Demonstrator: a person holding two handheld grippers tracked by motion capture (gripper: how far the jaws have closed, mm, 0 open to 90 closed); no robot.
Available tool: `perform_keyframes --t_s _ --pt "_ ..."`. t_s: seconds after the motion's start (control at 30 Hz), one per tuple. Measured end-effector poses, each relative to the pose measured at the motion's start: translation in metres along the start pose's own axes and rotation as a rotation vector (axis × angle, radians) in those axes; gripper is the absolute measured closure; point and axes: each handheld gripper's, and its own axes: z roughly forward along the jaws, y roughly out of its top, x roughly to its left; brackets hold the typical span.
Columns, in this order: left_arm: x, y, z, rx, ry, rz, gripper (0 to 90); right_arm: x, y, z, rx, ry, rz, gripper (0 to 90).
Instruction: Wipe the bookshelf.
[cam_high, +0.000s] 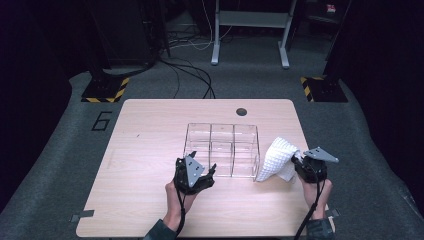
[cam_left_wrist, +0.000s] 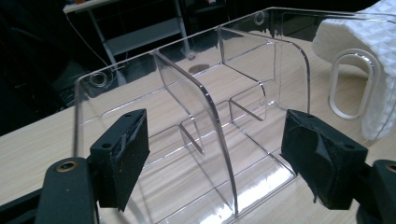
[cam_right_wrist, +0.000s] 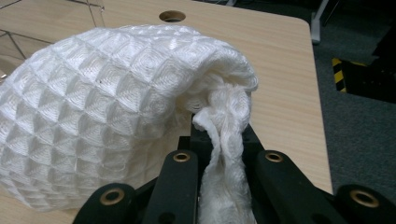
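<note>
Wooden table (cam_high: 145, 150): fills the middle of the high view, with a round cable hole (cam_high: 241, 111) near its far edge, top centre.

Clear acrylic organiser (cam_high: 222, 149): three compartments side by side, standing upright on the table at the centre of the high view. In the left gripper view it spans the upper and middle frame, its dividers rising between the two jaws and an oval cut-out in its side wall at right.

White waffle-weave cloth (cam_high: 278, 159): bunched, right of centre in the high view, just beside the organiser's right wall; whether it touches the wall cannot be told. It covers the left and centre of the right gripper view.

Right gripper (cam_high: 303, 164): lower right of the high view, jaws clenched on a twisted fold of the cloth, which runs down between them.

Left gripper (cam_high: 207, 171): lower centre of the high view, just before the organiser's near left corner. Jaws released and standing apart, pads pressing on nothing.
</note>
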Motion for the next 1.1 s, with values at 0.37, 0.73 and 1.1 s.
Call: perform_keyframes --t_s 0.37,0.73,1.1 --pt "0.0 -0.002 0.038 0.078 0.004 -0.054 29.9 0.002 0.0 0.0 0.001 0.015 -0.007 82.9" --pt "-0.001 -0.01 0.058 0.097 0.024 -0.056 52.1 0.003 0.0 -0.002 0.002 0.011 -0.011 82.7" --pt "0.002 -0.013 0.063 0.118 0.054 -0.056 68.5 0.001 0.001 -0.003 -0.003 0.019 -0.014 82.5"
